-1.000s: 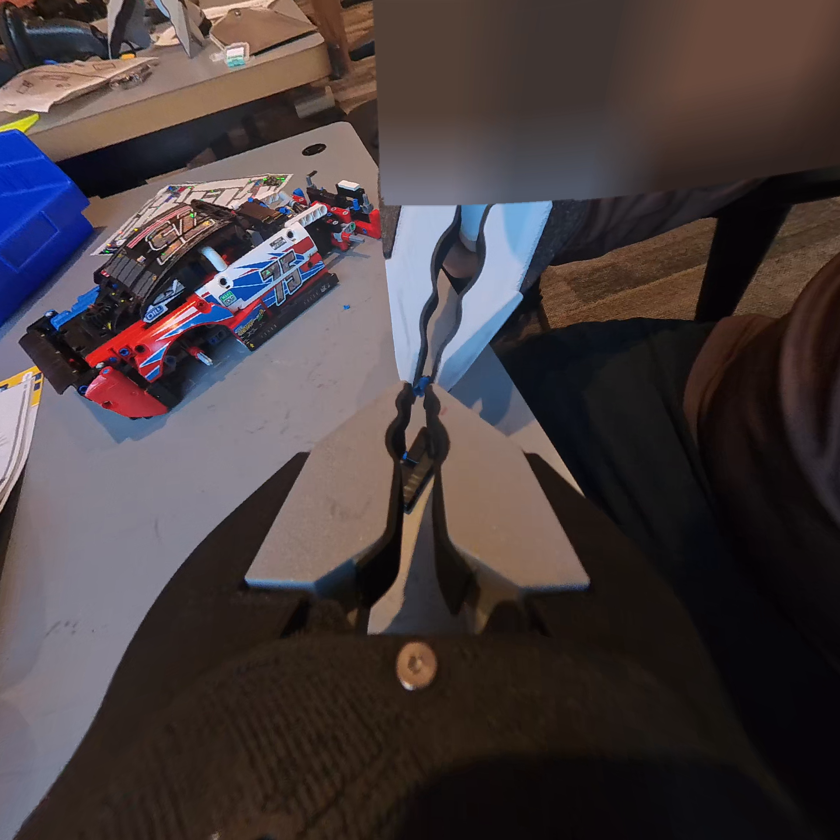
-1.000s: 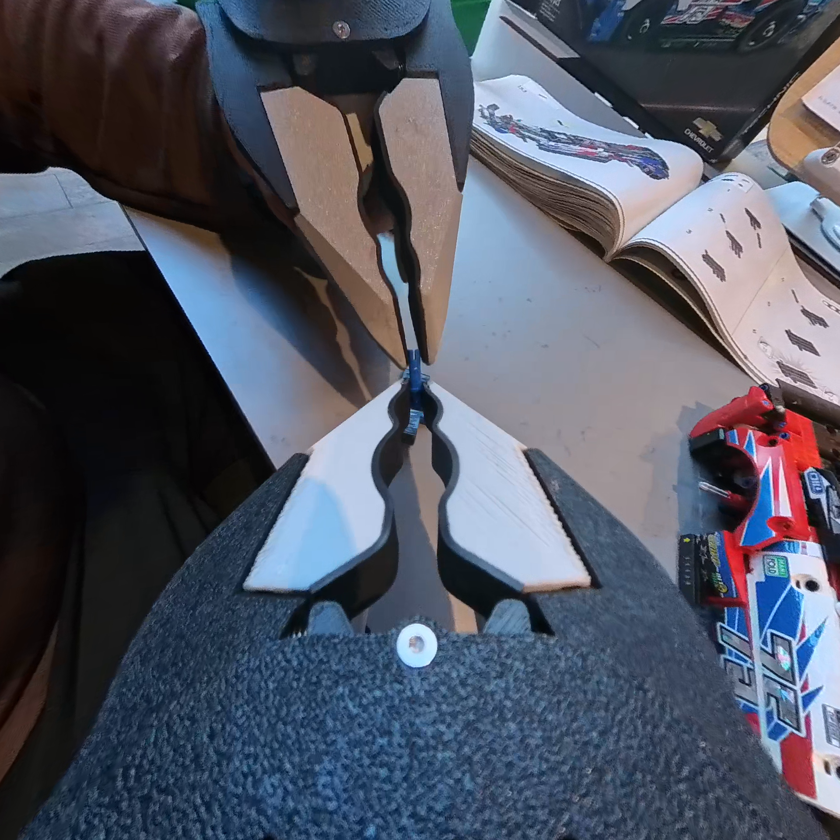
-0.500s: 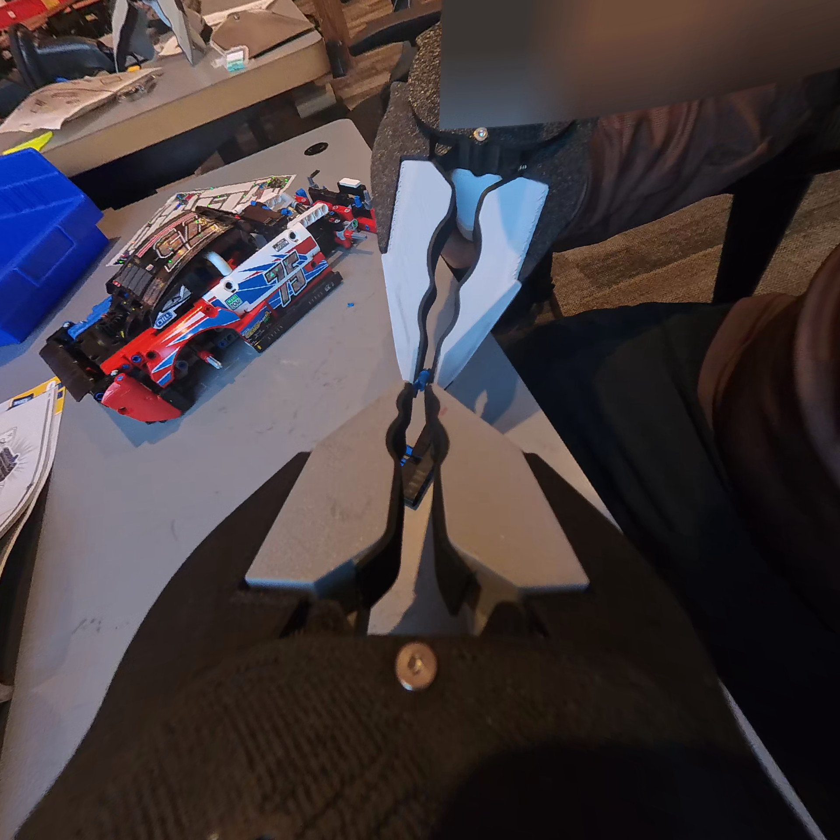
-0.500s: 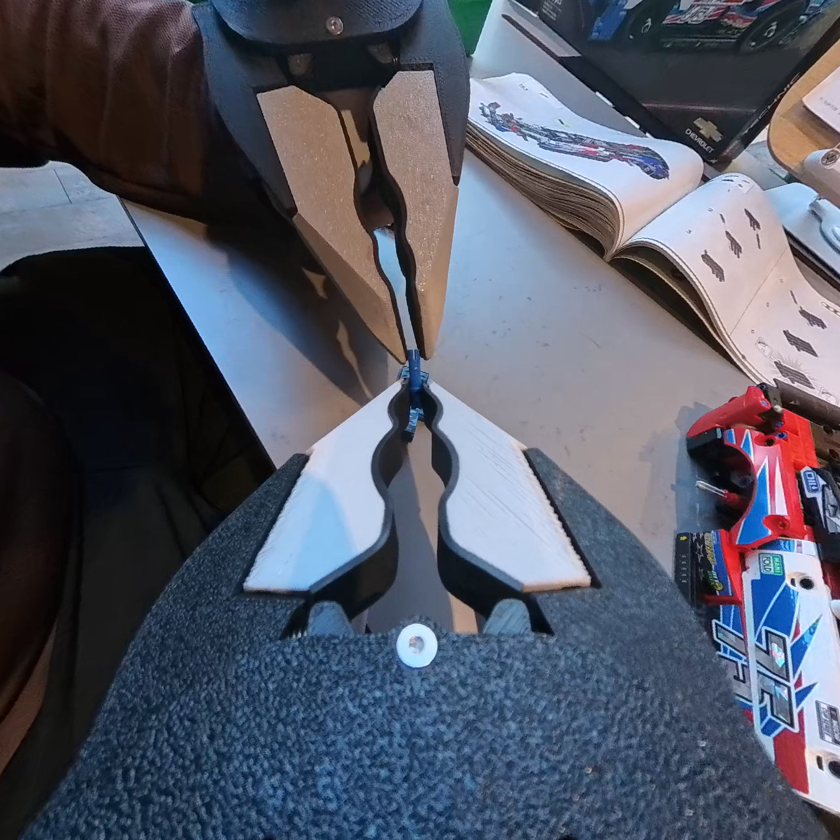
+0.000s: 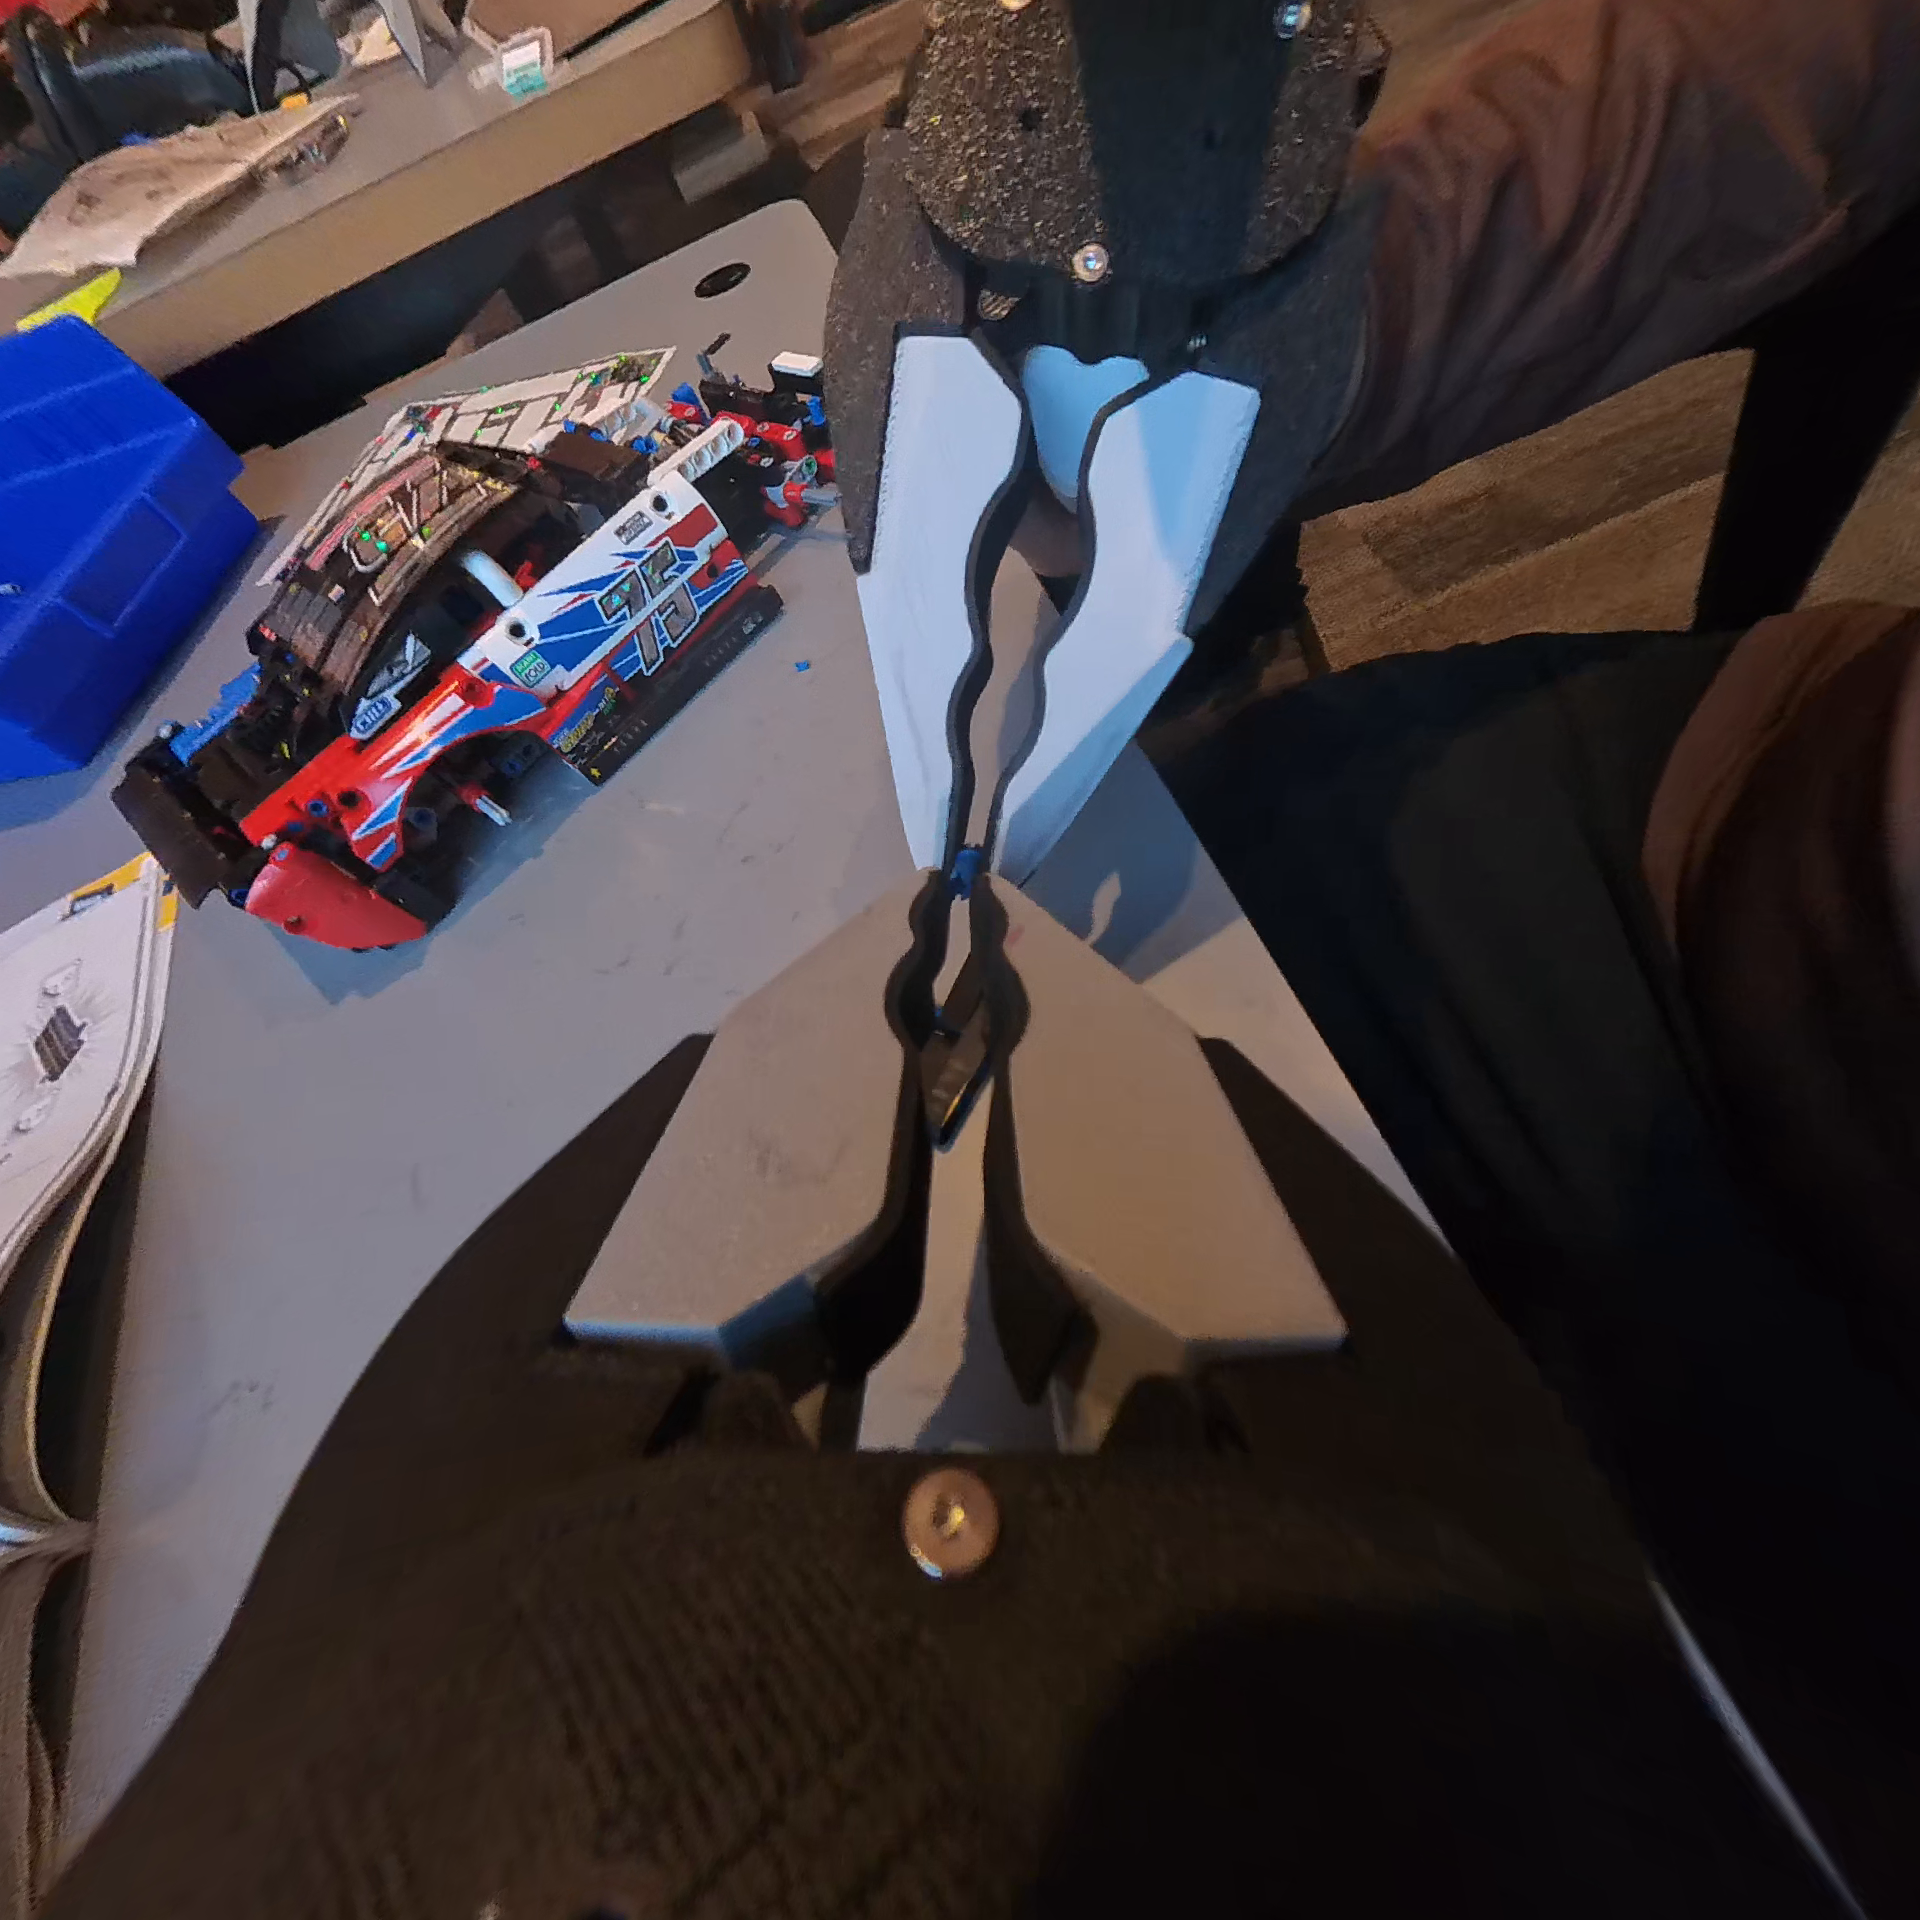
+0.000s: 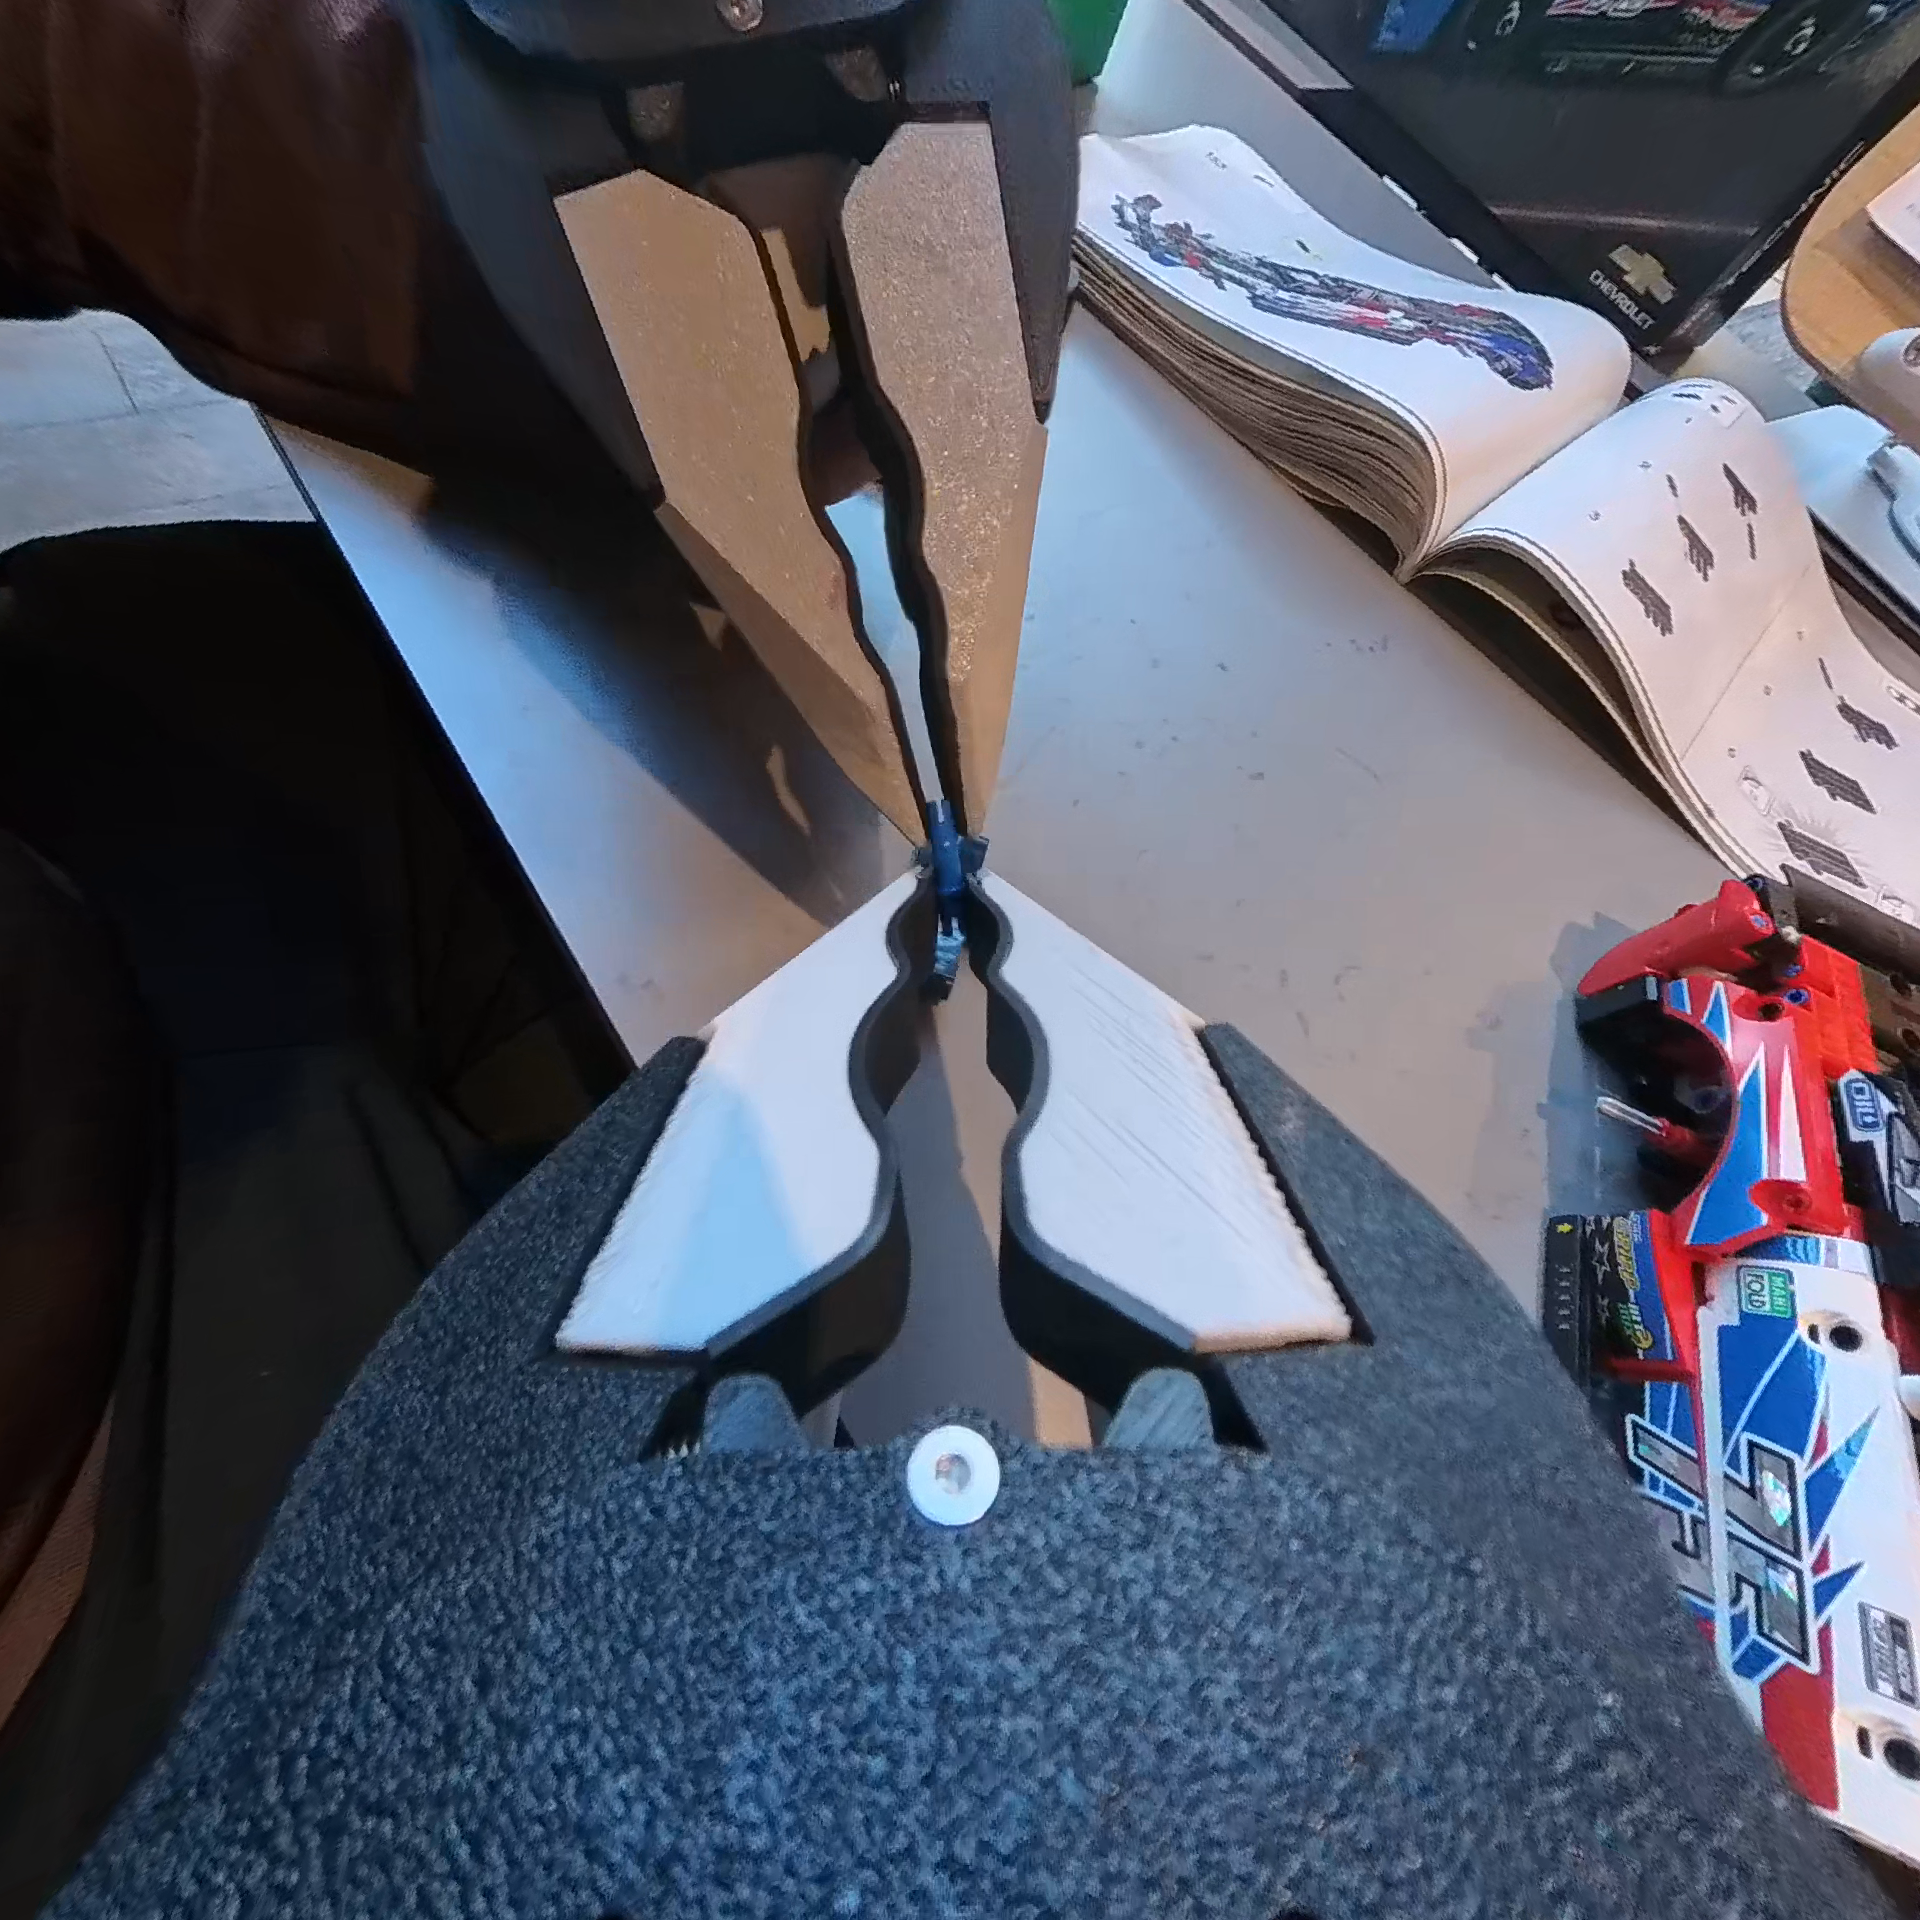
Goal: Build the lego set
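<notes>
Left gripper and right gripper tip to tip above tabletop edge, both clamped on one small blue pin assembly, partly built red-white-blue car well aside, open instruction booklet behind, blue bin beyond car.

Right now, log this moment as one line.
left gripper: shut on black piece | right gripper: shut on blue pin | tips meet above table edge | race car model: on table, untouched
</notes>
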A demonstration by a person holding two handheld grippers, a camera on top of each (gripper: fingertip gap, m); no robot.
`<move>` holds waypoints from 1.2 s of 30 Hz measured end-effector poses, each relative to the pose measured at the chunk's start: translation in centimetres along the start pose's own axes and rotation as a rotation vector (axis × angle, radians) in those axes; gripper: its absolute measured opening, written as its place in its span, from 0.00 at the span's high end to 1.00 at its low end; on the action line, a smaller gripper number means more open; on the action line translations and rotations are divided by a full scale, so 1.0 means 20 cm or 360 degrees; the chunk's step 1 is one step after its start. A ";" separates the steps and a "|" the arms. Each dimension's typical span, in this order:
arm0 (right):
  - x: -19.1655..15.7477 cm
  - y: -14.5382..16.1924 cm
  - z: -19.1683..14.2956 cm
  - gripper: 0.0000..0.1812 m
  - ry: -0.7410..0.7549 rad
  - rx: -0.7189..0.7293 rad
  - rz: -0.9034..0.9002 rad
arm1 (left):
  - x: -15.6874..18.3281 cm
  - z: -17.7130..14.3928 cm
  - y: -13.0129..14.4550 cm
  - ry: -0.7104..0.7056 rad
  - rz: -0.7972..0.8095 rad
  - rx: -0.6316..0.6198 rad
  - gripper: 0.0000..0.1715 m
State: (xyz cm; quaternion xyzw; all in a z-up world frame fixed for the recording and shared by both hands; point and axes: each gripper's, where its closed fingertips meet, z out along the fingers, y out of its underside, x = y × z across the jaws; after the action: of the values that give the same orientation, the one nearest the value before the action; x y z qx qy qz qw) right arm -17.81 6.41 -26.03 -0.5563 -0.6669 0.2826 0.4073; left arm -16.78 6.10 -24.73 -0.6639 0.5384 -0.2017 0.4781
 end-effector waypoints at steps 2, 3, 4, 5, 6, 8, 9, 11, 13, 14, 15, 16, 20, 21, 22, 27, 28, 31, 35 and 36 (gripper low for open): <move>0.00 0.00 0.00 0.98 0.0008 -0.0001 -0.0002 | 0.00 0.00 0.00 -0.0012 -0.0020 -0.0017 0.99; 0.00 -0.01 0.00 0.98 0.0007 0.0004 0.0001 | 0.00 0.00 0.00 -0.0027 -0.0004 -0.0021 0.99; 0.00 -0.01 0.00 0.98 0.0005 0.0007 0.0005 | 0.00 0.00 -0.01 -0.0043 0.0015 -0.0027 0.99; 0.00 -0.01 0.00 0.97 0.0004 0.0009 0.0009 | 0.00 0.00 -0.01 -0.0057 0.0027 -0.0033 0.99; 0.00 -0.01 0.00 0.97 0.0002 0.0008 0.0012 | 0.00 0.00 -0.01 -0.0067 0.0027 -0.0042 0.99; 0.00 -0.01 0.00 0.97 -0.0002 0.0005 0.0013 | 0.00 0.00 -0.01 -0.0068 0.0022 -0.0055 0.99; 0.00 -0.01 0.00 0.97 -0.0001 0.0003 0.0010 | 0.00 0.00 -0.01 -0.0066 0.0016 -0.0056 0.99; 0.00 0.00 0.00 0.97 0.0001 -0.0003 0.0009 | 0.00 0.00 0.00 -0.0054 -0.0003 -0.0055 0.99; 0.00 0.00 0.00 0.98 0.0006 -0.0010 0.0022 | 0.00 0.01 0.00 -0.0044 -0.0026 -0.0049 0.99; 0.01 0.00 -0.01 0.97 0.0013 -0.0007 0.0039 | -0.01 0.01 -0.01 -0.0049 -0.0044 -0.0032 0.99; 0.02 0.00 -0.01 0.98 0.0010 0.0000 0.0063 | -0.02 0.01 -0.02 -0.0032 -0.0096 -0.0001 0.99; 0.02 -0.01 -0.02 0.98 -0.0014 0.0015 0.0098 | -0.02 0.01 -0.03 0.0023 -0.0169 0.0045 0.99; 0.02 0.02 -0.02 0.98 -0.0073 -0.0040 0.0260 | -0.04 -0.04 -0.01 0.0201 -0.0353 0.0073 0.95; 0.03 0.06 -0.02 0.98 -0.0051 -0.0102 0.0291 | -0.05 -0.05 0.03 0.0199 -0.0349 0.0021 0.95; 0.05 0.08 -0.04 0.98 -0.0045 -0.0135 0.0350 | -0.06 -0.05 0.07 0.0180 -0.0332 -0.0042 0.94; 0.05 0.12 -0.11 0.97 -0.0152 -0.0140 0.0695 | -0.06 -0.01 0.21 0.0137 -0.0276 -0.0325 0.90; 0.05 0.13 -0.12 0.97 -0.0152 -0.0143 0.0714 | -0.06 0.00 0.23 0.0115 -0.0266 -0.0368 0.92; 0.04 0.13 -0.16 0.97 -0.0160 -0.0150 0.0741 | -0.02 0.01 0.28 0.0125 -0.0321 -0.0467 0.91; 0.00 0.20 -0.18 0.97 -0.0172 -0.0205 0.0784 | 0.07 0.01 0.25 0.0173 -0.0464 -0.0449 0.94; 0.00 0.22 -0.18 0.97 -0.0172 -0.0222 0.0800 | 0.09 0.01 0.24 0.0169 -0.0499 -0.0458 0.94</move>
State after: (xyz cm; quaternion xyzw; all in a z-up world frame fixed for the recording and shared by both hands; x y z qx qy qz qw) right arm -12.49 7.12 -27.92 -0.7154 -0.5464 0.3574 0.2487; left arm -18.54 4.80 -29.41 -0.7893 0.4763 -0.2295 0.3123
